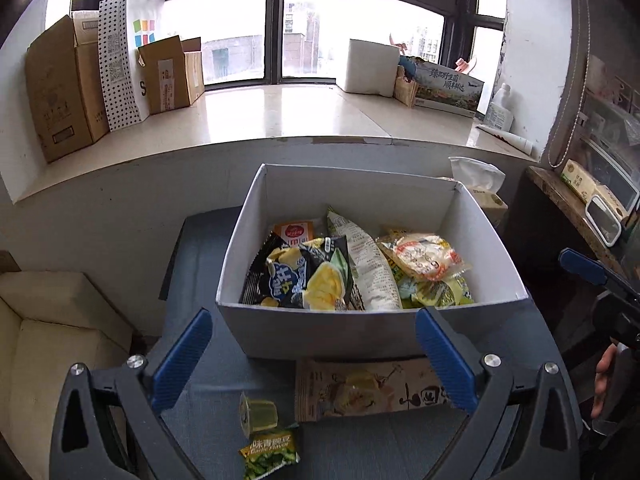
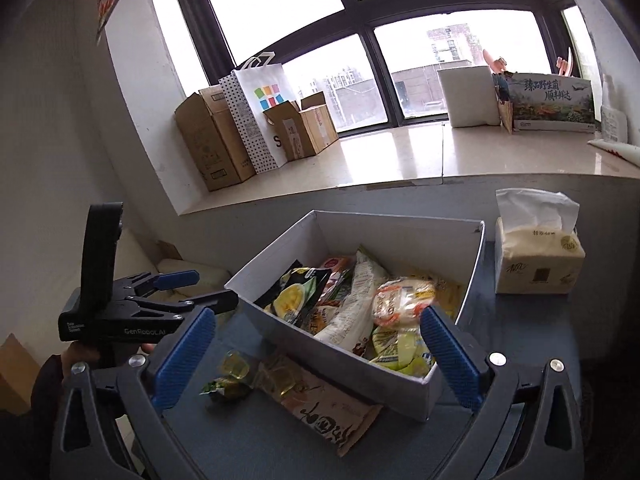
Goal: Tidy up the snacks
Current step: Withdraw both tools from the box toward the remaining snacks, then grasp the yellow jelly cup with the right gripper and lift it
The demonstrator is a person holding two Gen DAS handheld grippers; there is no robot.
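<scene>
Hovering wide: both hand-held grippers empty | beige packet (image 1: 368, 394) between left hand-held gripper (image 1: 316, 356) fingers

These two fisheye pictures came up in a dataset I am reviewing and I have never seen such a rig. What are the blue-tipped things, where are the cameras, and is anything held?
A person holds a pair of hand-operated tongs in each hand; a camera on each looks forward along its fingers. The left view shows the left tongs, the right view the right tongs; both stand open and hold nothing. On the blue-grey table stands a white box filled with snack bags. In front of it lie a tan snack packet, a jelly cup and a green pea packet. A tissue pack stands beside the box.
</scene>
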